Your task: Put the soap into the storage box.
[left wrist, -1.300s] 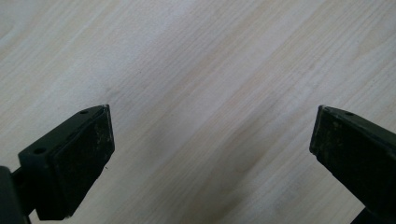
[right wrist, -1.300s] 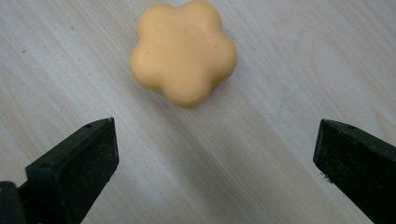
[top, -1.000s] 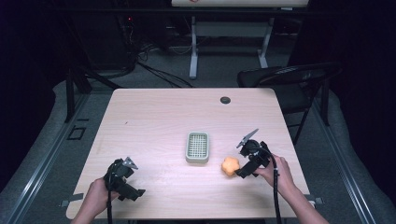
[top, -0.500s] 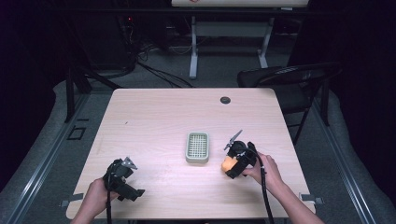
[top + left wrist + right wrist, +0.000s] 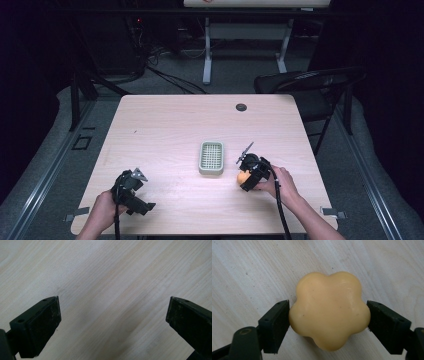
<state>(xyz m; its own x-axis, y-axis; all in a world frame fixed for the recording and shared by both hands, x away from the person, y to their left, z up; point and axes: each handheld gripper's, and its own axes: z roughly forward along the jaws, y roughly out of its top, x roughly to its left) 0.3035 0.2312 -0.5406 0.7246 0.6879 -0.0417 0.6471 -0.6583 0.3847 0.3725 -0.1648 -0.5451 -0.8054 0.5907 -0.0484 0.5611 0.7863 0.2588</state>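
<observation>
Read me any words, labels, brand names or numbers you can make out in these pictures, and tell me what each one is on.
None can be read.
The yellow flower-shaped soap, between the right gripper jaws, is plain.
The grey-green slotted soap dish has no marking.
The pale wooden table and the left gripper pads are bare.
The background equipment is too dark to tell.

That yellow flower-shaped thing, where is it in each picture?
High view: the soap lies low and right of centre, at the right claw, right of the tray.
Right gripper view: centre, between both jaws, soap.
Left gripper view: bare wood, no soap.
Shared landmark: the pale wooden table.
</observation>
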